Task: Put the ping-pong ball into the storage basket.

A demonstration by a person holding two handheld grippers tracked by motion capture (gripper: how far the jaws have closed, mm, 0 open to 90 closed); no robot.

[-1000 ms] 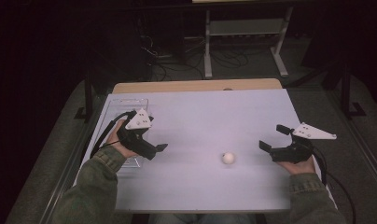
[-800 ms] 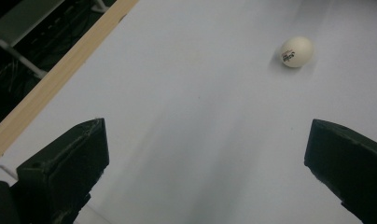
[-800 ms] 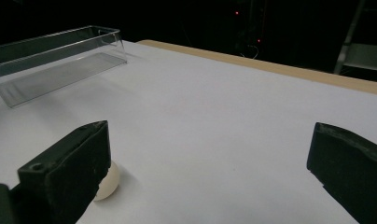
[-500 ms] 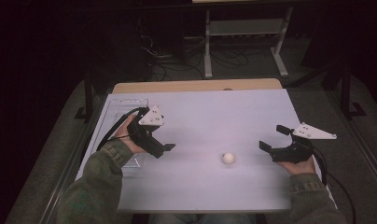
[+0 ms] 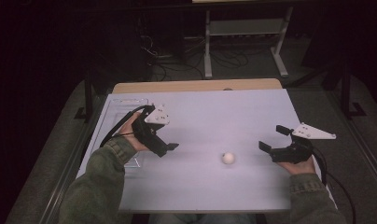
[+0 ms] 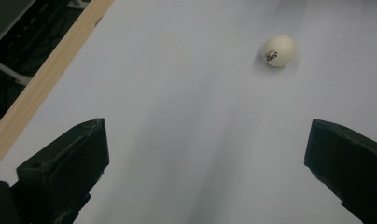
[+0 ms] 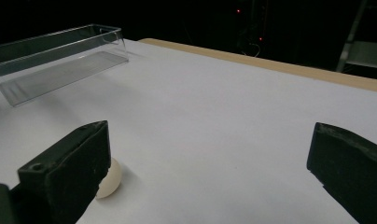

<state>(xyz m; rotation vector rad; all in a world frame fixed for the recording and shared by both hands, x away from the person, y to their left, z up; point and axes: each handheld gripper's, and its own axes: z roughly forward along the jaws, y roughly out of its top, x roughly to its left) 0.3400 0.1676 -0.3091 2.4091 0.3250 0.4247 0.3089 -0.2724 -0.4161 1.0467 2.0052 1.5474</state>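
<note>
A white ping-pong ball (image 5: 228,158) with a small printed mark lies on the white table top (image 5: 210,116), front of centre. My left gripper (image 5: 165,148) hovers to the left of it, open, with its jaws pointing towards the ball. In the left gripper view the ball (image 6: 279,50) sits ahead and to the right of the wide-apart jaws (image 6: 210,154). My right gripper (image 5: 273,138) is held to the right of the ball, open and empty. In the right gripper view the ball (image 7: 108,183) is half hidden behind the left-hand jaw of the gripper (image 7: 210,158).
A clear plastic tray (image 5: 126,100) lies on the table's left side, partly under the left hand; the right gripper view shows this tray (image 7: 56,58) empty. A wooden strip (image 5: 196,86) edges the far side. Beyond it are a dark floor, cables and a metal rack (image 5: 245,28).
My left gripper has moved right, from over the tray towards the ball. The right gripper and the ball have stayed put.
</note>
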